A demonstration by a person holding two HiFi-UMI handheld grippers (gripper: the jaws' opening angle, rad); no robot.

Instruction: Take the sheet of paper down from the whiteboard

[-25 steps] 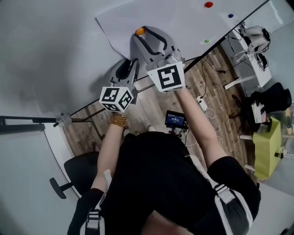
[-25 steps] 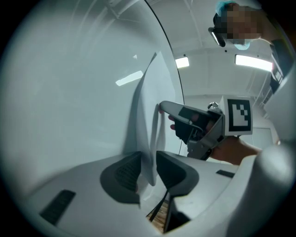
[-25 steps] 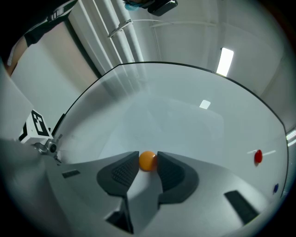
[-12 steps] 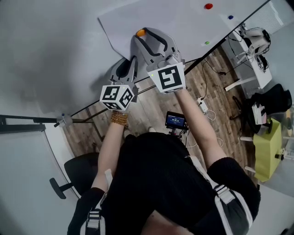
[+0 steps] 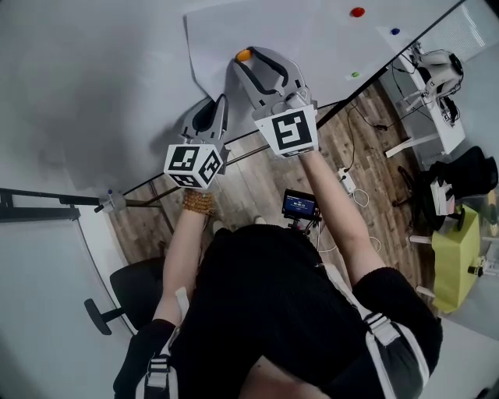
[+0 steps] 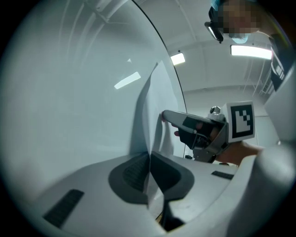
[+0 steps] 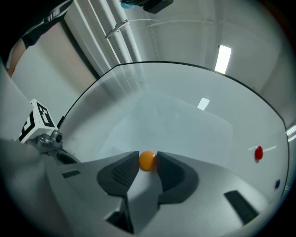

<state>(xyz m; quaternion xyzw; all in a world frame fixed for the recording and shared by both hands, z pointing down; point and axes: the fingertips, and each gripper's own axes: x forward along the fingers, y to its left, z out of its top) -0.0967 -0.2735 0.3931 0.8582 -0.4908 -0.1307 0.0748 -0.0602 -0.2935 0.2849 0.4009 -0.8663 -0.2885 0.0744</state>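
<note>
The sheet of paper (image 5: 265, 31) hangs on the whiteboard (image 5: 93, 78), its edge clenched in the jaws of the left gripper (image 6: 149, 172), while those of the right gripper (image 7: 147, 165) grasp the orange magnet (image 5: 244, 55) apparently pinning it; tugging before that magnet lifts could tear the sheet.

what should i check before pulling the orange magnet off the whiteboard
1. Right gripper shut on the round orange magnet: ok.
2. Left gripper pinching the edge of the white paper sheet: ok.
3. Sheet free of tears where it bows off the grey whiteboard: ok, none visible.
4. Small round red magnet not pinning the same sheet: cannot tell.
5. The two grippers clear of each other: ok, apart.
</note>
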